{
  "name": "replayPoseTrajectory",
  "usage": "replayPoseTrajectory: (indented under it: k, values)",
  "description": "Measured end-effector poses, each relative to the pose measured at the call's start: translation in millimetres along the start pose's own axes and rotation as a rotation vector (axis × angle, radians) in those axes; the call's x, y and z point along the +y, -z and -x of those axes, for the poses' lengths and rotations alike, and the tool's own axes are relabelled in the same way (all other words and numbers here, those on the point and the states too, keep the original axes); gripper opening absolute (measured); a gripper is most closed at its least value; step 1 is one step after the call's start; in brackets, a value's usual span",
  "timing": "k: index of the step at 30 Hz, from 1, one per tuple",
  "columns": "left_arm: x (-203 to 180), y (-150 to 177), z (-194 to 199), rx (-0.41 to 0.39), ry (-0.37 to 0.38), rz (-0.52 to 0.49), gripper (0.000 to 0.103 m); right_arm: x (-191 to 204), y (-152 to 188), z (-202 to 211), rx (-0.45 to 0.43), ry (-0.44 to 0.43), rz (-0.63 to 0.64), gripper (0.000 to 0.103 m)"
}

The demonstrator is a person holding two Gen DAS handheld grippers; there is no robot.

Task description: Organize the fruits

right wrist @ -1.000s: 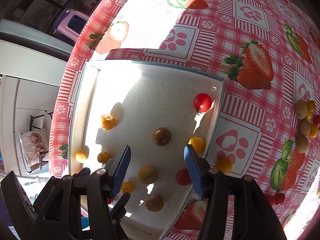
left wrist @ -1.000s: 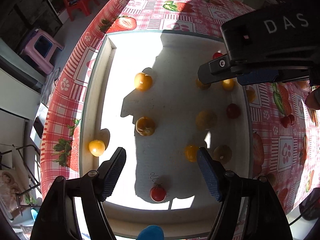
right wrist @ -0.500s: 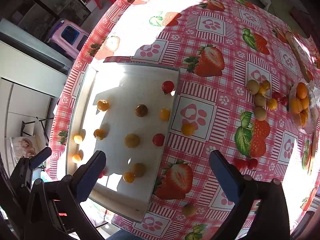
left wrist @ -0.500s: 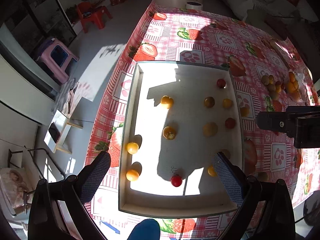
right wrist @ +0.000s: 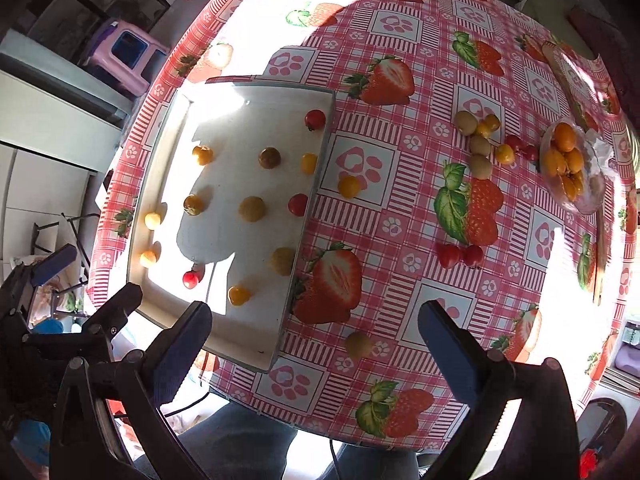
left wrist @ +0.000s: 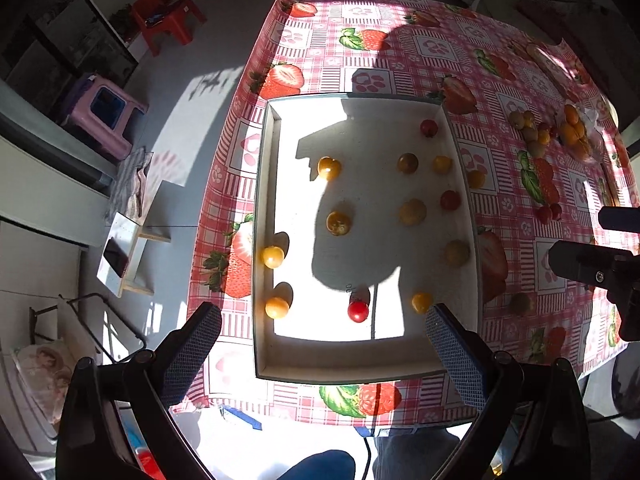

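A white tray (left wrist: pixel 264 208) lies on a red strawberry tablecloth (left wrist: pixel 360 60) and holds several small yellow, brown and red fruits, among them a red one (left wrist: pixel 358 311) near its front wall. The tray also shows in the right wrist view (right wrist: pixel 164 160). More loose fruits lie on the cloth to the right (right wrist: pixel 480 148), with two red ones (right wrist: pixel 460 255) and a lone brown one (right wrist: pixel 359 345). My left gripper (left wrist: pixel 320 356) is open and empty, high above the tray's front edge. My right gripper (right wrist: pixel 316 352) is open and empty above the table's near edge.
A clear bowl of orange fruits (right wrist: pixel 568 164) stands at the far right of the table. A pink stool (left wrist: pixel 104 112) and a red chair (left wrist: pixel 168 16) stand on the floor to the left. The table edge runs just below both grippers.
Both grippers have risen and pulled back from the tray, so the whole table now shows. Both have opened wider. The fruits have not moved.
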State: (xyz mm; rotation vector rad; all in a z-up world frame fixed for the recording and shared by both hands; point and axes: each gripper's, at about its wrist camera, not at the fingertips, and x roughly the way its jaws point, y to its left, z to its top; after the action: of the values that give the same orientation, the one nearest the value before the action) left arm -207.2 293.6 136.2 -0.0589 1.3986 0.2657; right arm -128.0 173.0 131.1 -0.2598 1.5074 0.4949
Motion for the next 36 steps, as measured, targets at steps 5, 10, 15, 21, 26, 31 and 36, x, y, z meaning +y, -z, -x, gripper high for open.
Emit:
replayPoseTrajectory:
  k: [5,10,15,21,26,31,36]
  values:
    - [4.1,9.1,5.5,0.031,0.013,-0.002,0.103,8.4,-0.7,13.5,-0.031,0.034,0.044,0.103]
    - [4.4,9.3,9.7,0.029,0.0,-0.011,0.103,20.6,-3.0,22.2,-0.063,0.054,0.105,0.103]
    - [-0.6,4.2,13.5,0.01,-0.02,-0.04,0.103,30.4,-5.5,27.0,-0.087,0.07,0.149,0.103]
    - [-3.9,0.6,14.1,0.003,-0.027,-0.058,0.103,31.8,-7.0,28.2,-0.092,0.075,0.161,0.103]
    - [-2.7,-0.4,13.1,0.006,-0.023,-0.048,0.103,30.5,-8.0,28.1,-0.09,0.074,0.159,0.103]
    - [-2.0,-1.1,12.1,0.009,-0.023,-0.056,0.103,30.9,-8.5,27.5,-0.09,0.074,0.157,0.103]
    - [-4.2,-1.6,11.8,0.009,-0.026,-0.06,0.103,31.0,-8.0,26.4,-0.089,0.075,0.154,0.103]
